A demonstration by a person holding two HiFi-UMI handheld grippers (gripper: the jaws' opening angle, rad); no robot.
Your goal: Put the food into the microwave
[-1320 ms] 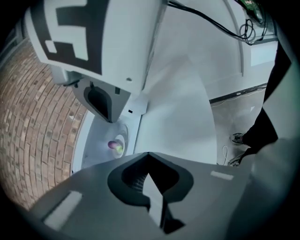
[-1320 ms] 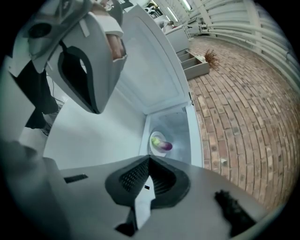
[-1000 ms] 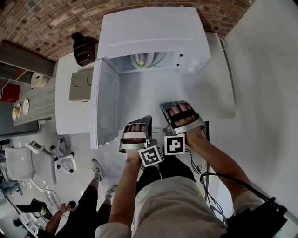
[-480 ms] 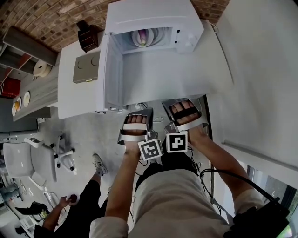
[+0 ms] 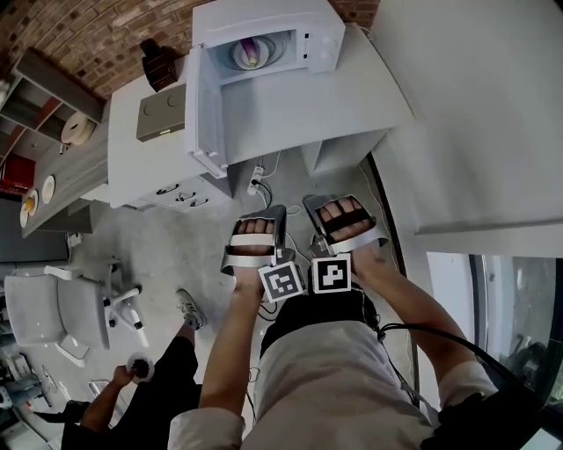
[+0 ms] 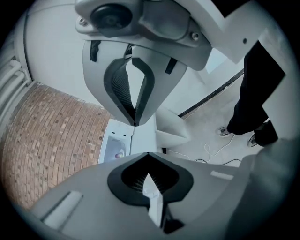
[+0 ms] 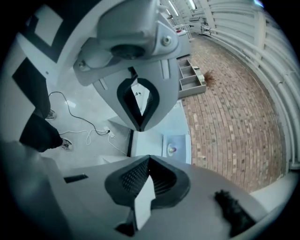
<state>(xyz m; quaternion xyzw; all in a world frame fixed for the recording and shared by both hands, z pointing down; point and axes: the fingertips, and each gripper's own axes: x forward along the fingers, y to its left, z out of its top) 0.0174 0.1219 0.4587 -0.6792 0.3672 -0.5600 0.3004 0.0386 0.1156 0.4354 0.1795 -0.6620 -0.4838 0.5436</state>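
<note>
Brick wall [image 5: 88,35] and white counter [image 5: 352,97] back the head view: the microwave [image 5: 264,22] stands well ahead of the left gripper [image 5: 259,224] and right gripper [image 5: 339,209], door [image 5: 204,105] swung open on the left gripper's side, cavity facing both tools, with the food [image 5: 250,54] on a plate [image 5: 268,48] inside, its long axis apparently front to back. Left gripper view: jaws closed on nothing, food far ahead, just left of the jaw line. Right gripper view: jaws clenched, empty, food far ahead, just right of it.
</note>
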